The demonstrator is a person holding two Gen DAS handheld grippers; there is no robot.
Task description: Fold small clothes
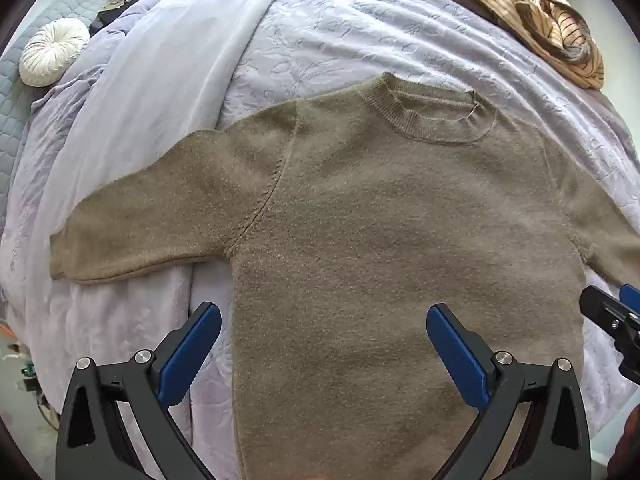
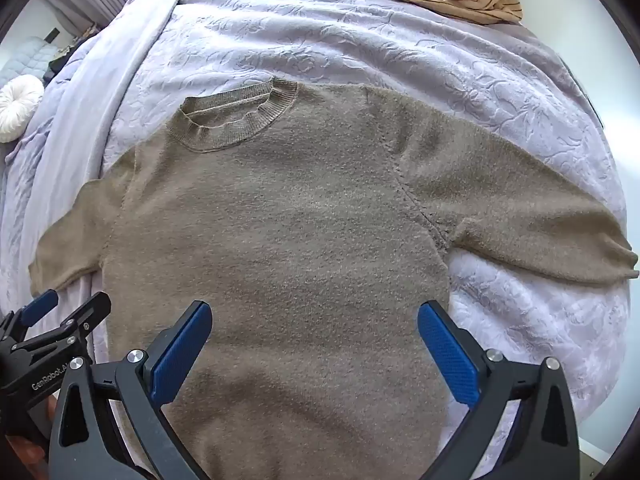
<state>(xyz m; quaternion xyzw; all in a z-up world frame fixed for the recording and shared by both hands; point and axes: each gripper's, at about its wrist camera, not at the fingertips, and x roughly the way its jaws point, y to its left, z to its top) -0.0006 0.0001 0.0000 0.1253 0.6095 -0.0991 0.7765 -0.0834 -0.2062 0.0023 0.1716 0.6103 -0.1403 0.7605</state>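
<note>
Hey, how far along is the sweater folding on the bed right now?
Done: the brown sweater lies flat and face up on the lavender bedspread, both sleeves spread out. In hand: nothing; the left gripper and right gripper hover open above its lower body, fingers apart. Left: every fold, sleeves and body alike. The striped clothes beyond the collar are unfolded too.
</note>
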